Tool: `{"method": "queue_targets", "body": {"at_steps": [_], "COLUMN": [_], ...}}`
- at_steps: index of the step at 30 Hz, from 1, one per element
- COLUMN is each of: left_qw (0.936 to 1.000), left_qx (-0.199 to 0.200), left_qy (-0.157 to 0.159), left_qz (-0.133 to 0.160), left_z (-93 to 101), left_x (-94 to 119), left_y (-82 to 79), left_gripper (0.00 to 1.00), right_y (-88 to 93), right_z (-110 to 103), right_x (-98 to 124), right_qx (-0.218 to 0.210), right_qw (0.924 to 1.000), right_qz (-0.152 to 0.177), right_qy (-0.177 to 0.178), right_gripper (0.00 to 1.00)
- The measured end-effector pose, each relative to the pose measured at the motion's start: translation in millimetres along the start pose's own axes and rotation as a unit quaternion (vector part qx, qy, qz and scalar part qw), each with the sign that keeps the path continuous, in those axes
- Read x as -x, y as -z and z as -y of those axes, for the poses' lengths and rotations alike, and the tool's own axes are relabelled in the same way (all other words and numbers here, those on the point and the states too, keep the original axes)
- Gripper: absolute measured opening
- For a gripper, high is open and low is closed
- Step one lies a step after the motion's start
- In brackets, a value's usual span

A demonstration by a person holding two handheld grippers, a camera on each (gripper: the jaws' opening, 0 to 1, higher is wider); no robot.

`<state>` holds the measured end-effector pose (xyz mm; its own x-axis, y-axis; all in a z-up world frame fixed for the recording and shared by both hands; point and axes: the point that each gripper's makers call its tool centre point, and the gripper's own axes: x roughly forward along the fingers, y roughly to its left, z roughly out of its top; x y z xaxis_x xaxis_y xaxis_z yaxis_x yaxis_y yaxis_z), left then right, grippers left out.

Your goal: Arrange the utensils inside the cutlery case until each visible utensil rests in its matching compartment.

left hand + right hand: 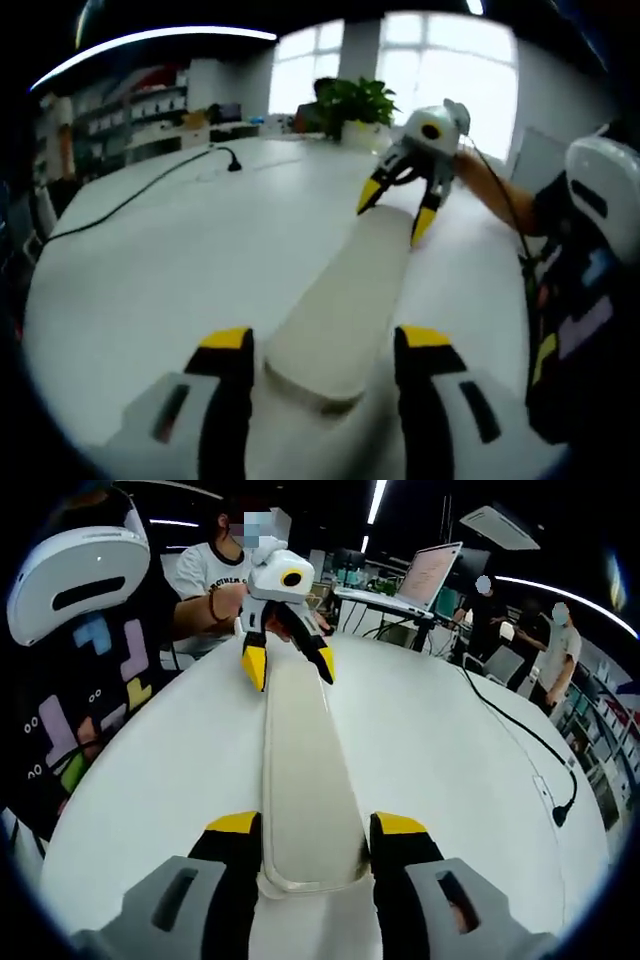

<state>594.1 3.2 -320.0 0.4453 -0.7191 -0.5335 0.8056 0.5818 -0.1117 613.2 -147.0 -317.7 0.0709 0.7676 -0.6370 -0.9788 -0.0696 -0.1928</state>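
Now the long cream plastic cutlery case [345,305] lies closed on the white table [150,270], each end between wide-spread fingers: left gripper [325,345], right gripper [316,830]. Close both evenly, squarely before lifting.

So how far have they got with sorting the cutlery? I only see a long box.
Barely started, it seems. Nothing looks sorted: the long cream plastic cutlery case lies closed on the round white table, and I see no utensils out. In hand: the left hand-held gripper and the right hand-held gripper each straddle one end, jaws open. Left: opening it and placing every utensil.
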Motion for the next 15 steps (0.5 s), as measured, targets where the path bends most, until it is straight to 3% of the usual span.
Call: {"method": "queue_targets", "body": {"at_steps": [3,6,9,15], "left_qw": [0.9999,0.9999,0.9998,0.9996], "left_qx": [-0.001,-0.001,0.004,0.000], "left_qy": [0.010,0.016,0.021,0.028], "left_qz": [-0.004,-0.007,-0.002,0.001], "left_z": [1.6,0.7,-0.2,-0.4], "left_x": [-1,-3,-5,-6], "left_y": [3.4,6.1,5.8,5.6], "left_gripper": [0.58,0.53,0.51,0.50], "right_y": [2.2,15.9,17.6,20.2], "right_z": [2,6,4,1], "right_x": [10,19,22,24], "right_qx": [-0.007,-0.009,-0.059,-0.056], "right_qw": [0.9999,0.9994,0.9977,0.9974], "right_qz": [0.007,-0.006,0.016,0.028], "right_qy": [0.012,0.032,0.029,0.034], "right_gripper": [0.46,0.48,0.45,0.41]}}
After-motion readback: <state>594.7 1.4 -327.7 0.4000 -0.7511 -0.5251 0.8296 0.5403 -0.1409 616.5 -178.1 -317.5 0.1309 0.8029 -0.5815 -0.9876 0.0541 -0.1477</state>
